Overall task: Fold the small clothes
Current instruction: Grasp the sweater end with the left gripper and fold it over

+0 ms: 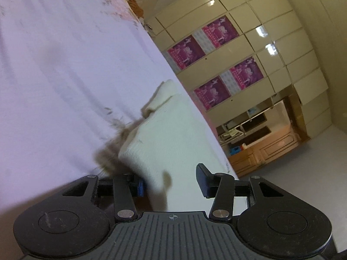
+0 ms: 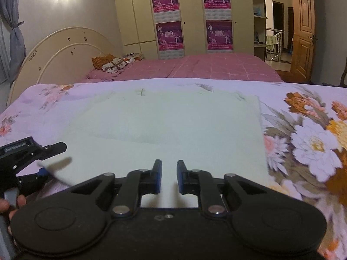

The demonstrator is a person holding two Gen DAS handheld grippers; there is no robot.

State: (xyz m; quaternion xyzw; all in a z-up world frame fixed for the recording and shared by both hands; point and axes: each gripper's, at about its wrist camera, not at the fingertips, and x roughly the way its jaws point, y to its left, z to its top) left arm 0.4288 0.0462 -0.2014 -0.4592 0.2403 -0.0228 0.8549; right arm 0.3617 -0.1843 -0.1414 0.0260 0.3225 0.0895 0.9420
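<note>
Across the middle of the right wrist view lies the cloth (image 2: pixel 173 125), pale and spread nearly flat on the floral bed (image 2: pixel 303 140), its far half already looking doubled over, probably ready for another fold. At lower centre the right gripper (image 2: pixel 169 178) hovers over the cloth's near edge, jaws narrowed to a slim gap; no fabric shows between the pads, though the edge beneath is cut off by the gripper body. At lower left the left gripper (image 2: pixel 51 160) has the cloth's corner between its half-open fingers, apparently to lift it. In the tilted left wrist view the cloth (image 1: pixel 171 134) fills the centre, a blurred corner (image 1: pixel 161 186) hanging between the jaws of the left gripper (image 1: pixel 171 183); whether the pads truly press it I cannot tell. A cupboard (image 2: pixel 190 17) stands behind.
</note>
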